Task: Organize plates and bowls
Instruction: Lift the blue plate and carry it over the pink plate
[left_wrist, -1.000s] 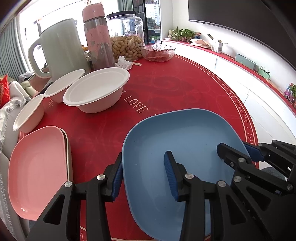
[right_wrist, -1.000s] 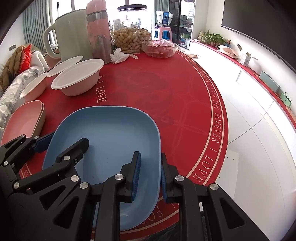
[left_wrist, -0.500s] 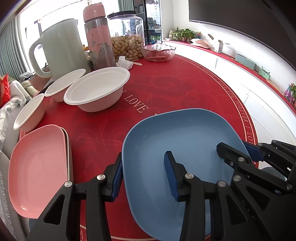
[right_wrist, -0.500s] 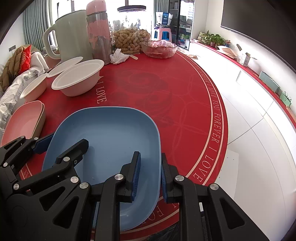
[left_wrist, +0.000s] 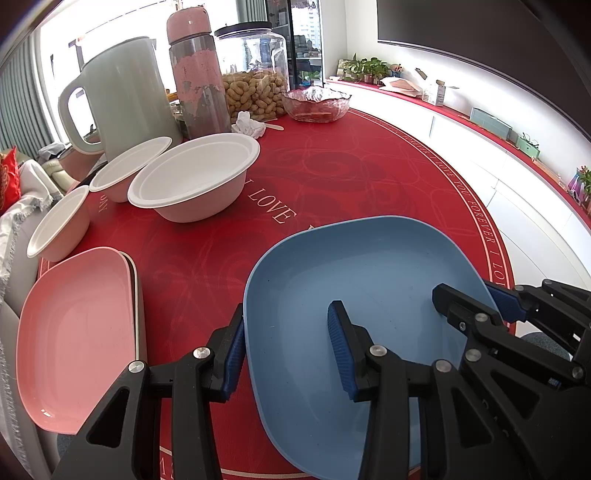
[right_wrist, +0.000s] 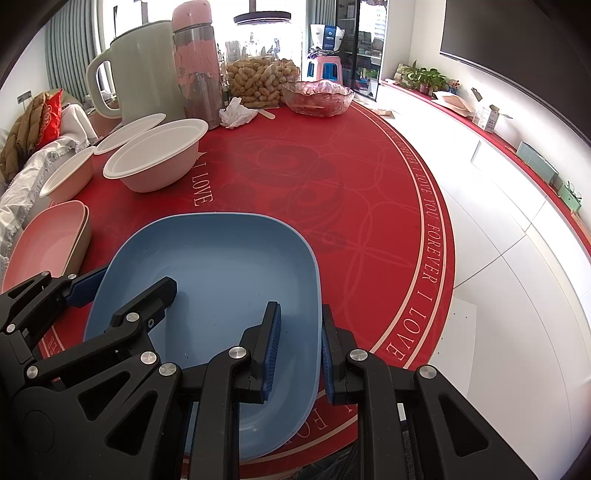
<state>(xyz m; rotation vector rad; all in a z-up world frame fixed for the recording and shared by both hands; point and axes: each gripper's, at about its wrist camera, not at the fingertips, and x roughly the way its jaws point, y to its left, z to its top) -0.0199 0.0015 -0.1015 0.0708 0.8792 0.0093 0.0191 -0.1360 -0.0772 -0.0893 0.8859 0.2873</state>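
Note:
A blue plate (left_wrist: 362, 280) lies on the red tablecloth at the near edge; it also shows in the right wrist view (right_wrist: 221, 273). My left gripper (left_wrist: 286, 349) is open and straddles the plate's left rim. My right gripper (right_wrist: 299, 349) straddles the plate's right rim with a narrow gap between its jaws, the pads not clamped. A pink plate (left_wrist: 74, 332) sits on a beige plate at the left. A large white bowl (left_wrist: 195, 177) and two smaller white bowls (left_wrist: 125, 170) (left_wrist: 59, 229) stand farther back on the left.
At the back stand a pale green jug (left_wrist: 125, 99), a pink bottle (left_wrist: 197, 74), a peanut jar (left_wrist: 255, 74), a glass bowl (left_wrist: 316, 103) and a crumpled tissue (left_wrist: 251, 123). The table's round edge (right_wrist: 436, 266) curves on the right, with white floor beyond it.
The view has shifted very slightly. Both grippers stay around the blue plate's rims and their jaw gaps look the same.

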